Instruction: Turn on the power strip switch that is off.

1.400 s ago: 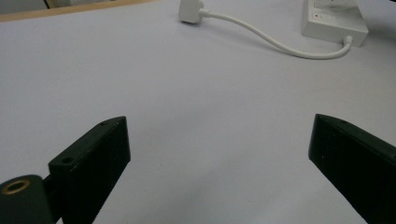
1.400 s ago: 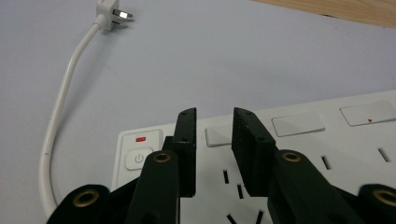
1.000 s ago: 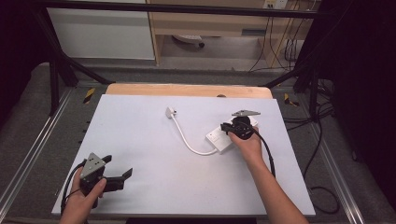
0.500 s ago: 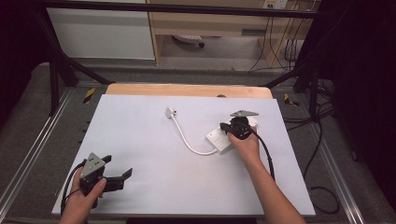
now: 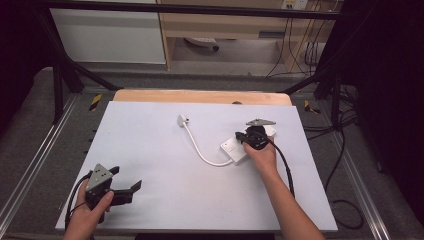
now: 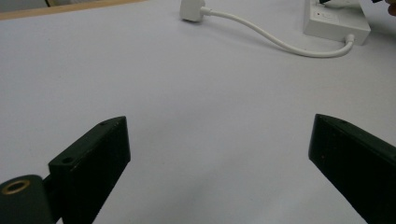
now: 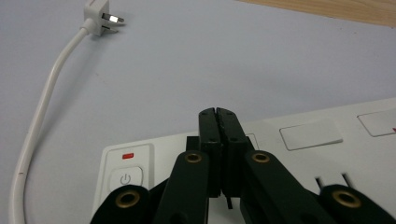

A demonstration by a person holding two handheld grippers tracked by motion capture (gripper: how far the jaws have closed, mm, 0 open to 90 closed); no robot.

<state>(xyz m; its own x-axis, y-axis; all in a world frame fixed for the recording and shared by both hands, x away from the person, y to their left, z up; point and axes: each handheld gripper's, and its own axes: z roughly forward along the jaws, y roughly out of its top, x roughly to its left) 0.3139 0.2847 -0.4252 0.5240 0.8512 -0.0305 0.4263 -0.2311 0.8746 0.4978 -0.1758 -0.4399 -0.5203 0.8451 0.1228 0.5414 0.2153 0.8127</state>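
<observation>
We hold the right hand-held gripper (image 7: pixel 219 114) over the white power strip (image 5: pixel 235 150), which lies on the right half of the bench (image 5: pixel 150 125). Its jaws have just been closing and now stand pressed together, pad against pad, with nothing between them. In the right gripper view the closed tips hover above the strip's top face, just beside the power button (image 7: pixel 124 178) with its small red indicator; whether the tips touch the surface we cannot tell.

The strip's cord (image 5: pixel 200 150) curves away across the bench to its plug (image 5: pixel 183 120), which lies free, well apart from any outlet.

The left hand-held gripper (image 5: pixel 122 192) rests near the bench's front-left corner, jaws spread wide and empty, well apart from the strip.

We judge the work to be at an early stage: the closed tips appear set to press the button or a socket face. The strip is ungrasped, and the plug untouched.
</observation>
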